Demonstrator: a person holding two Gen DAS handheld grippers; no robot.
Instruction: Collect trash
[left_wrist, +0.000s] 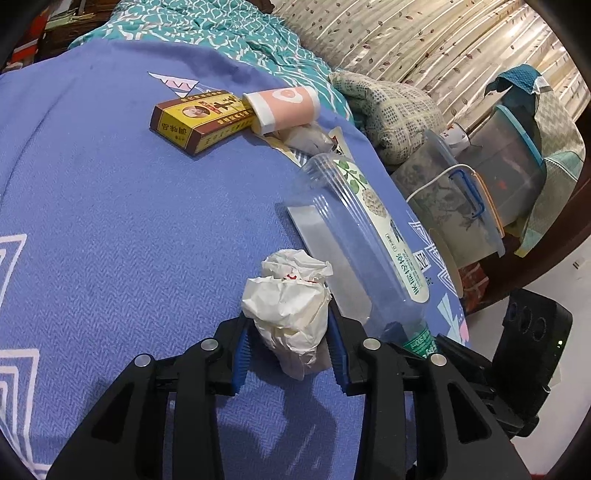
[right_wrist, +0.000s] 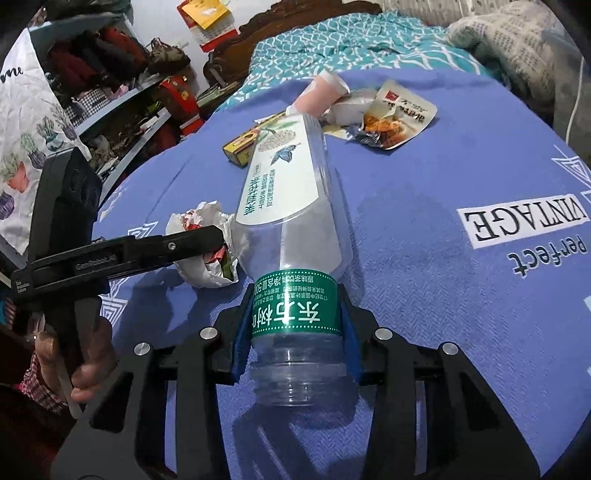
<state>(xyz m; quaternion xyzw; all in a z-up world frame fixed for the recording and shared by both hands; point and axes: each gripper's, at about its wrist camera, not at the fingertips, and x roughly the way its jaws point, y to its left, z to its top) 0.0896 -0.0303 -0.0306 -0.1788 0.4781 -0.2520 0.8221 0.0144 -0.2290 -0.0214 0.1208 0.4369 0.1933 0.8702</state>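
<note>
On the blue bedspread (left_wrist: 110, 229) my left gripper (left_wrist: 288, 343) is shut on a crumpled white paper wad (left_wrist: 288, 302), its blue pads pressing both sides. In the right wrist view the same wad (right_wrist: 207, 266) shows beside that gripper's black finger (right_wrist: 147, 251). My right gripper (right_wrist: 295, 328) is shut on an empty clear plastic bottle (right_wrist: 291, 206), the pads clamped on its green neck band (right_wrist: 295, 306). The bottle (left_wrist: 354, 229) lies on the bed, base pointing away. Farther off lie a yellow-brown carton (left_wrist: 199, 118), a pink paper cup (left_wrist: 284, 105) and a torn snack pouch (right_wrist: 395, 118).
A teal patterned quilt (left_wrist: 229, 40) and a pillow (left_wrist: 391, 110) sit at the head of the bed. Clear storage bins (left_wrist: 461, 206) stand past the bed's right edge. Cluttered shelves (right_wrist: 110, 74) line the left side. A hand (right_wrist: 88, 365) holds the left gripper's handle.
</note>
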